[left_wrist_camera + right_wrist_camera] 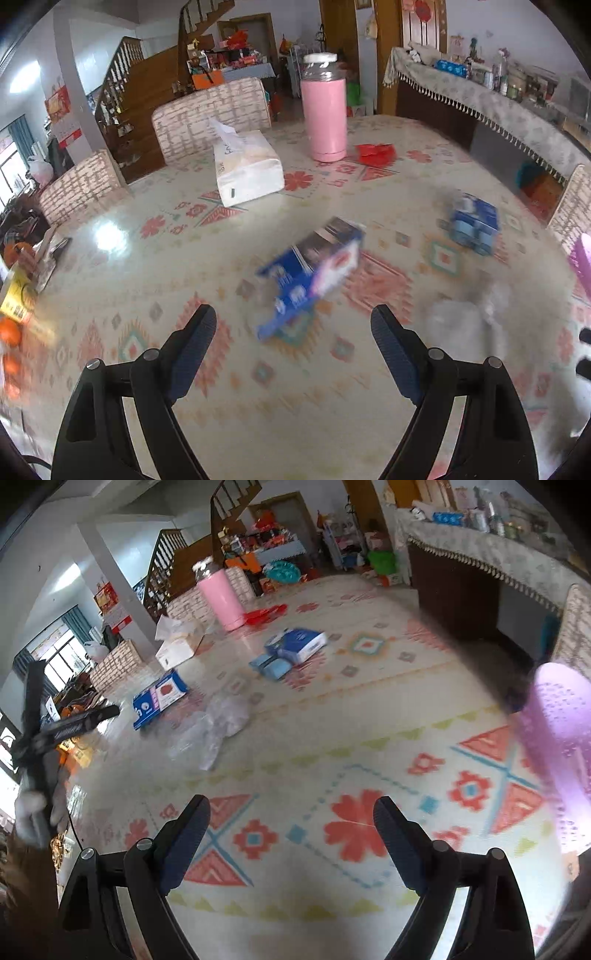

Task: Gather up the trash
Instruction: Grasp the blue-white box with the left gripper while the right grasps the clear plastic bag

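A flattened blue carton [314,269] lies on the patterned table just beyond my open, empty left gripper [293,325]; it also shows in the right wrist view [159,698]. A second blue box with pale blue packets [472,223] lies further right, also in the right wrist view [295,646]. Crumpled clear plastic [214,727] lies between them, blurred in the left wrist view [461,317]. A red wrapper [375,153] lies by the pink flask. My right gripper [291,812] is open and empty above bare tablecloth. The left gripper shows at the left of the right wrist view [55,731].
A pink flask [325,110] and a white tissue pack [247,168] stand at the far side. A purple perforated bin [561,746] is at the right edge. Oranges and a yellow packet [13,306] lie at the left edge. Chairs [210,114] ring the table.
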{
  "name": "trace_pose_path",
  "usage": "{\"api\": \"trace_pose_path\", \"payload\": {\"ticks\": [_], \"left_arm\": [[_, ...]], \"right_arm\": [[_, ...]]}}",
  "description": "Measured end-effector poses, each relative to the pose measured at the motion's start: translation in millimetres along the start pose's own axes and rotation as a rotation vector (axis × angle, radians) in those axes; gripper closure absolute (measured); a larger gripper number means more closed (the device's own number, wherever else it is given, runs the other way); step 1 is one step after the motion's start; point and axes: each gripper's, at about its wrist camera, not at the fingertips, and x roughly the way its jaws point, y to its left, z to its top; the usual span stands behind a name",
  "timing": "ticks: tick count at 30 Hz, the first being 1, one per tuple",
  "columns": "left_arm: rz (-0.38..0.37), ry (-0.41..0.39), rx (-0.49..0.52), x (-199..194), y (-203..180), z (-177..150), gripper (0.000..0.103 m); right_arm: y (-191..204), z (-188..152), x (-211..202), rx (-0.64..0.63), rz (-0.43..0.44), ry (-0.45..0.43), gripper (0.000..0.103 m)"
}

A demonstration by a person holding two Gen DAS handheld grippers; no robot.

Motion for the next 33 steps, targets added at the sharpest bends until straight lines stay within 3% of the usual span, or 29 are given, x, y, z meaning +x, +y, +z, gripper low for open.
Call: {"api": "trace_pose_path", "payload": {"ticks": [8,13,16,17,18,19,23,28,30,33], "left_arm": [[-0.110,0.045,0.029,59.6,13.4,45.0,0.018],[-0.148,0.104,0.052,85.1,9.1,47.8,0.018],[-0.181,0.151,-0.010,91.7,11.2,40.9,0.019],[-0.174,0.161,-0.028,92.3,11.7,38.5,0.024],[-0.167,0.179,-0.039,92.9,11.0,35.1,0.053],[-0.169,0.201,-0.041,94.3,9.7,32.6,0.073],[-0.163,0.208,-0.030,81.1,-0.5,17.8,0.074],[-0.191,0.201,-0.025,57.8,-10.9,1.4,0.074],[-0.200,0.192,-0.034,45.7,-13.0,-4.6,0.074],[-0.202,0.182,-0.054,31.2,-14.4,-11.3,0.074]], "right_arm": [[10.7,14.6,24.8,0.007,-0.022,0.039,0.010],[16.8,27.1,42.8,0.007,-0.027,0.062,0.010],[26.3,35.8,54.9,-0.012,-0.016,0.071,0.010],[30.3,39.5,59.0,-0.023,-0.014,0.071,0.010],[33.9,43.0,62.5,-0.031,-0.011,0.070,0.010],[38.0,47.2,66.6,-0.039,-0.008,0.069,0.010],[54.3,63.5,83.1,-0.068,0.009,0.050,0.010],[69.9,72.9,105.5,-0.123,-0.058,0.045,0.011],[71.5,73.6,112.3,-0.126,-0.084,0.054,0.017],[69.3,72.2,111.4,-0.123,-0.098,0.045,0.040]]}}
